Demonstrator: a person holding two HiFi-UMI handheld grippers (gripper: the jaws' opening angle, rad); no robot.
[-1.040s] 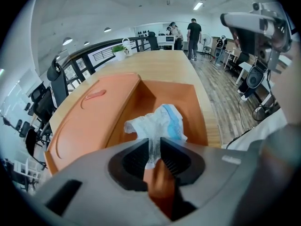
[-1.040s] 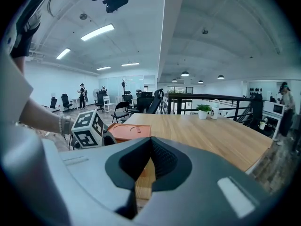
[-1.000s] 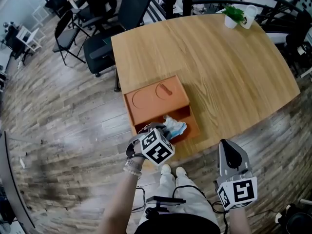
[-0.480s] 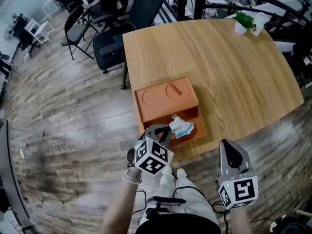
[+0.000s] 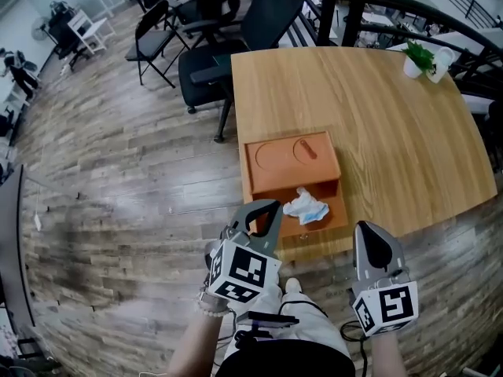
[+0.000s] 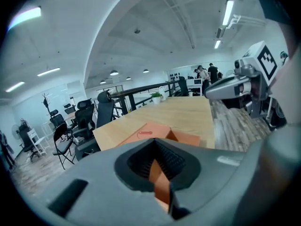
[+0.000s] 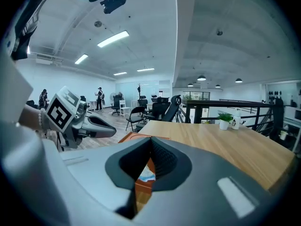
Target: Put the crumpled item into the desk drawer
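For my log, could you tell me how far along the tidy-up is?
Done: the crumpled tissue lies in the open orange drawer. In hand: nothing; the left claw and right claw are empty. Left: probably shutting the drawer.

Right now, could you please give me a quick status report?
Left gripper and right gripper: jaws shut, empty. Crumpled tissue lies in the open drawer. Nothing blocking the drawer.

A crumpled white-and-blue wad [image 5: 306, 207] lies in the open orange drawer [image 5: 336, 219] at the near edge of the light wooden table [image 5: 393, 124], a small potted plant [image 5: 415, 57] on its far-right corner.
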